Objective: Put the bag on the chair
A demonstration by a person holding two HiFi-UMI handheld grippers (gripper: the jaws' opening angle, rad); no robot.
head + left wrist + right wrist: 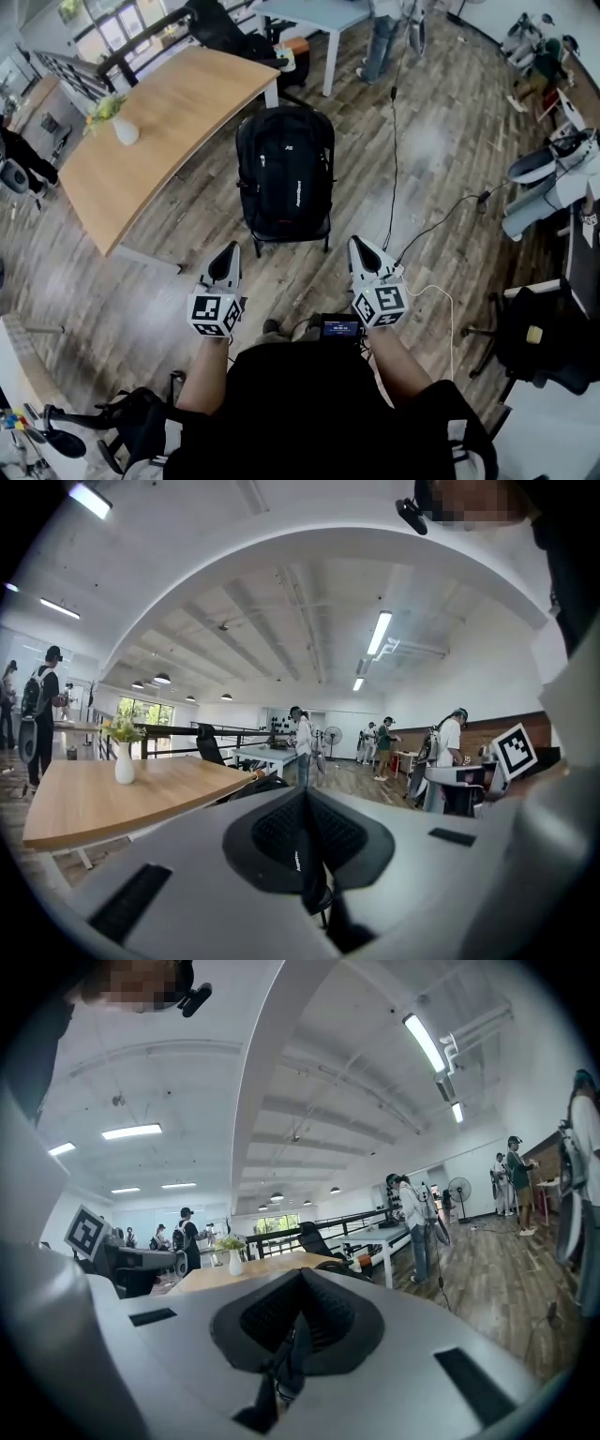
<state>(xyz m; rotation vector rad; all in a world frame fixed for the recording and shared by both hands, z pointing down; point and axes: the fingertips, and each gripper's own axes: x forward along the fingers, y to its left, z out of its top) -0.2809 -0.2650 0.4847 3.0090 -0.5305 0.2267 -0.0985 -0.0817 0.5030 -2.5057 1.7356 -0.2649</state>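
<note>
A black backpack (286,173) stands upright on the seat of a chair (255,246) in the middle of the head view, filling the seat. Only the chair's dark legs show under the bag. My left gripper (231,247) and right gripper (357,243) hover side by side nearer to me than the chair, clear of the bag and pointing toward it. Both are shut with nothing between the jaws. In the left gripper view the left gripper (302,803) shows its jaws pressed together, and in the right gripper view the right gripper (298,1290) looks the same.
A long wooden table (159,122) with a white vase of flowers (122,127) stands left of the chair. A black cable (394,169) runs over the wooden floor to the right. An office chair (544,337) sits at the right edge. A person (380,37) stands beyond.
</note>
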